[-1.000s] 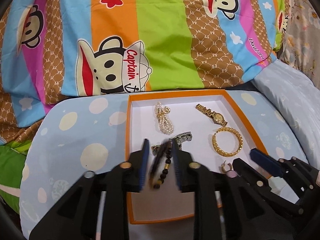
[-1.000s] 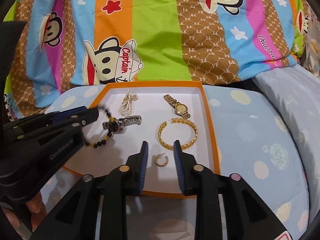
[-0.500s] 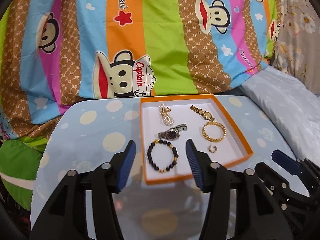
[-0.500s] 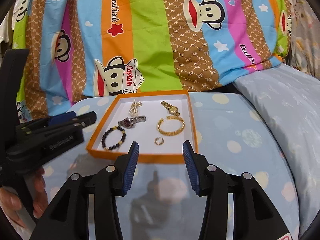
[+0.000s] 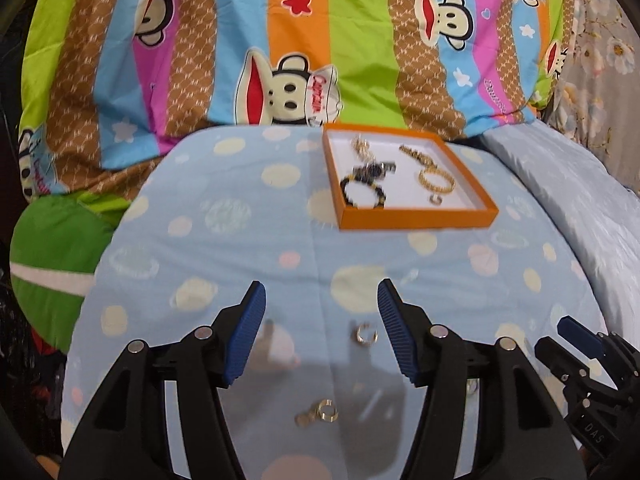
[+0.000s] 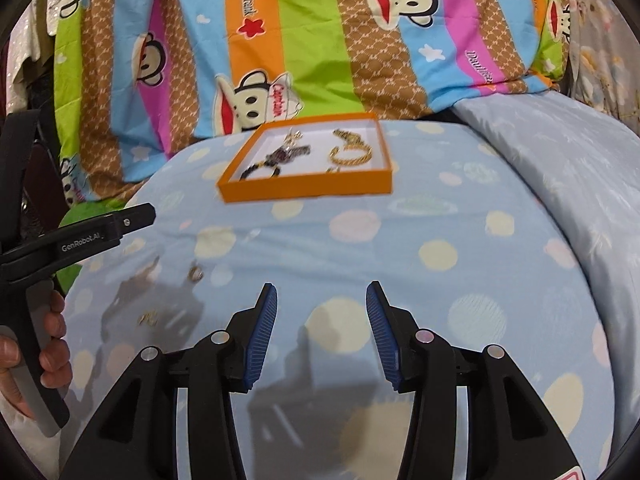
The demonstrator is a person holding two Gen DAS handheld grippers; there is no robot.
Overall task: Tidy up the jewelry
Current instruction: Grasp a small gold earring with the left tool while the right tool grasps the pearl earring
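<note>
Right wrist view reads "GenRobot.AI" on the left tongs [image 6: 136,220]. "Captain" marks the blanket [image 6: 280,98] beyond the right tongs [image 6: 321,322]. Both gape wide, empty.

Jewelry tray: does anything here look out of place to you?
Yes. Most pieces lie inside the orange tray, but a small gold ring sits loose on the dotted blue cloth between the left gripper's open jaws, and another small gold piece lies nearer still. They look left out.
</note>
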